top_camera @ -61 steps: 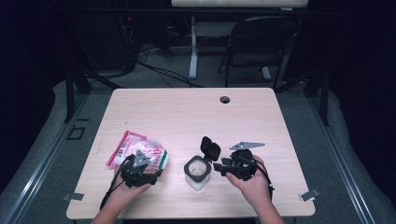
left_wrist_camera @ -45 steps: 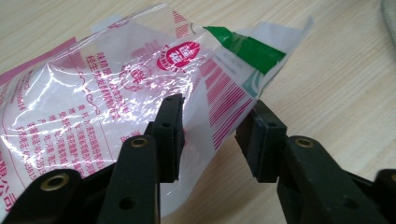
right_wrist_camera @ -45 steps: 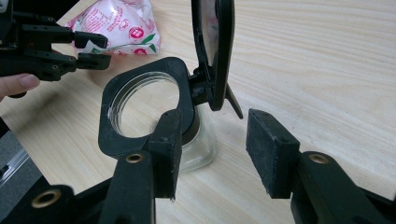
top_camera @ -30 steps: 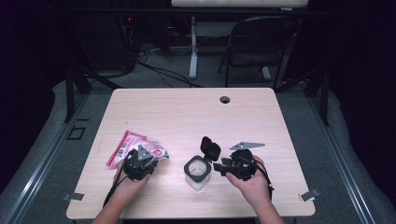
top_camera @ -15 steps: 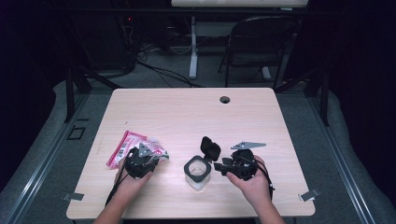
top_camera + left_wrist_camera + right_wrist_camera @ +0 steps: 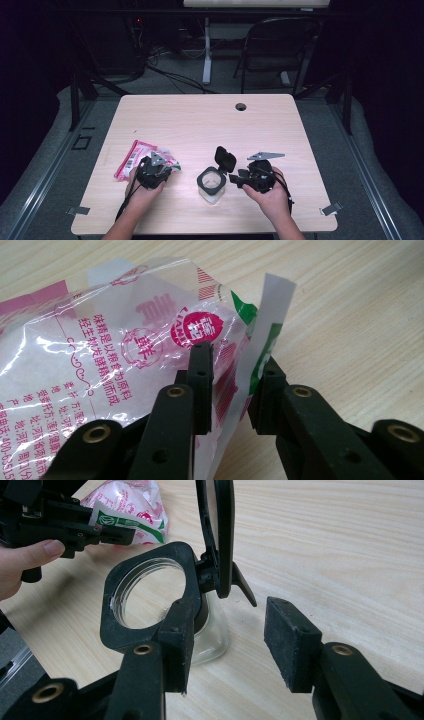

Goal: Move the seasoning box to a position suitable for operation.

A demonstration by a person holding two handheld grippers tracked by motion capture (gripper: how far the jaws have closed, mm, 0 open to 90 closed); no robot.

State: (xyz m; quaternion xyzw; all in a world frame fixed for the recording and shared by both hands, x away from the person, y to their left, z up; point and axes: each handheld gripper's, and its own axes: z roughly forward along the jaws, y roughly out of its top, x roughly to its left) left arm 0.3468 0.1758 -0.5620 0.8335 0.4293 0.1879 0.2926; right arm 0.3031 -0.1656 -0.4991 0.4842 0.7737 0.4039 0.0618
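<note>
A clear plastic bag (image 6: 136, 156) with pink print and a green corner lies at the table's front left. My left gripper (image 6: 166, 168) is at its right edge. In the left gripper view the bag's upturned edge (image 6: 250, 340) stands between the jaws of my left gripper (image 6: 232, 385). They have just been closing, and a gap remains at the pads. A glass jar (image 6: 211, 183) with a black collar stands at front centre, its hinged lid (image 6: 226, 158) flipped up. My right gripper (image 6: 232, 625) is open, its left finger against the jar (image 6: 150, 595) and the lid's tab ahead of the gap.
The light wooden table (image 6: 200, 120) has a round cable hole (image 6: 241, 106) near its far edge. A folding chair (image 6: 280, 45) and cables stand on the floor beyond. The person's hands come in over the table's front edge.
The left gripper has shifted slightly up and right onto the bag's right edge, and that edge now stands up between its jaws. The right gripper and the jar have not moved.
</note>
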